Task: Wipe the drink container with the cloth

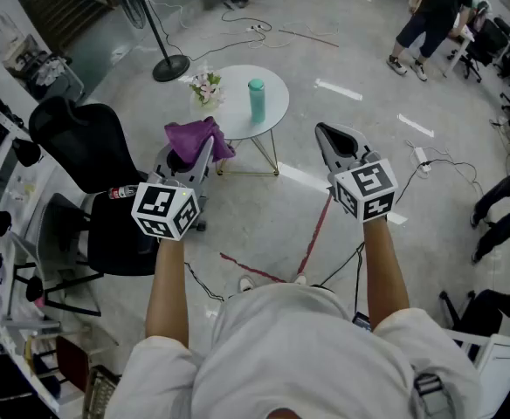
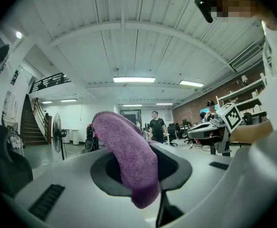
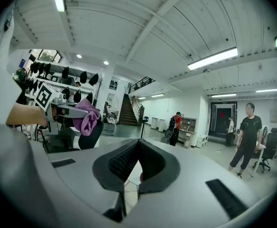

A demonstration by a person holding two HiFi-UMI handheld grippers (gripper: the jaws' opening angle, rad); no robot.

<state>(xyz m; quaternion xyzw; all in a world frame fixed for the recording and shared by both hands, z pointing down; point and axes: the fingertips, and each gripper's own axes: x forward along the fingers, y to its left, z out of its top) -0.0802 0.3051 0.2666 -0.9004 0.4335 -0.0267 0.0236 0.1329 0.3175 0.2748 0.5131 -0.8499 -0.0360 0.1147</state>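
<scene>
Purple cloth point(image 1: 196, 136) was pinched tight between the fingers of my left gripper point(image 1: 204, 153), ready for wiping, while my right gripper point(image 1: 327, 133) was closed on nothing, and the green drink container point(image 1: 256, 99) stood well ahead of both, not reached yet, on the round table point(image 1: 277, 112).

The cloth point(image 1: 199, 136) is purple; the drink container point(image 1: 256, 99) is teal; the round tabletop point(image 1: 277, 107) is pale mint-white; the left tongs point(image 1: 204, 151) and right tongs point(image 1: 327, 133) are light grey with black pads; their marker cubes point(image 1: 163, 209) carry black-and-white square patterns; the chair point(image 1: 89, 147) is black; a red cable point(image 1: 318, 230) crosses the grey floor point(image 1: 264, 216).
</scene>
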